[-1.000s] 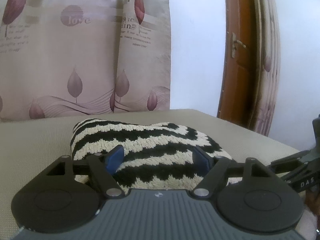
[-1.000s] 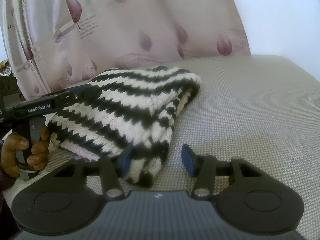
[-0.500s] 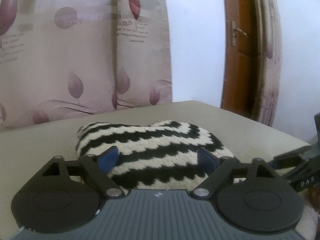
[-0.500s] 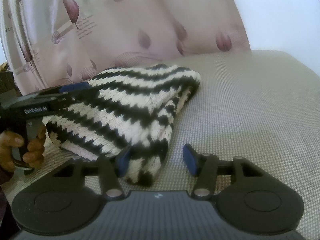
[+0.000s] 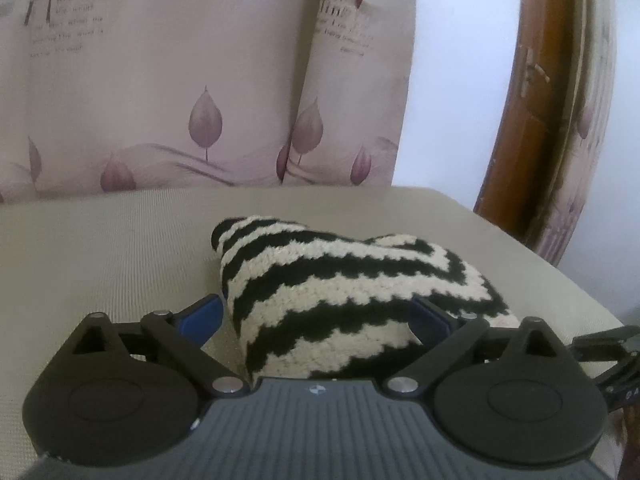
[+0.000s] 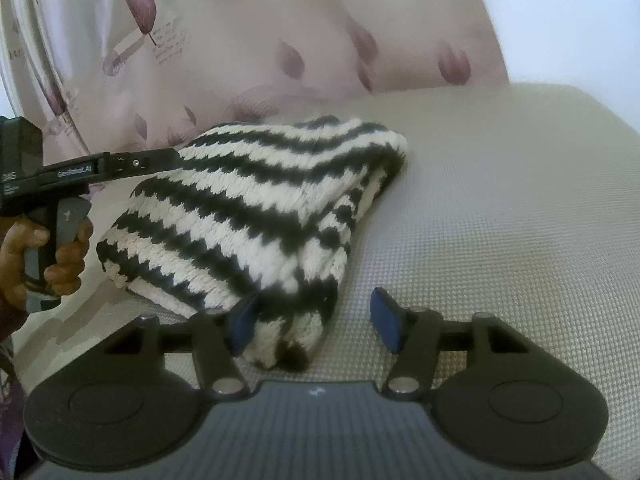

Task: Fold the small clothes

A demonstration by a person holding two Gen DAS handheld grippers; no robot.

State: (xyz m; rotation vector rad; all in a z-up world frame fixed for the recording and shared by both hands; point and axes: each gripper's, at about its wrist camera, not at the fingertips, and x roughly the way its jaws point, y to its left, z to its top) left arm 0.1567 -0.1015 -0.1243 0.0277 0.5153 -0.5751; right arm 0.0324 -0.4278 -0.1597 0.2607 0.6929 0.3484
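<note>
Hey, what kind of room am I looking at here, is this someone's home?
Probably a home, perhaps a bedroom or living room: leaf-print curtains hang behind a padded beige surface, a wooden door stands at one side, and a folded striped knit lies on it.

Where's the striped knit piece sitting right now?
The striped knit lies folded on the beige surface before the curtain, between the open left tongs, its near corner between the open right tongs.

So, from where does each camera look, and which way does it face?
Left wrist: sits on the left gripper, looking slightly down over the folded striped knit toward the curtain and door; its jaws stand wide around the knit.
Right wrist: sits on the right gripper, facing the knit's corner; a hand holding the left gripper shows.
Shared: knit, curtain, grey surface.
</note>
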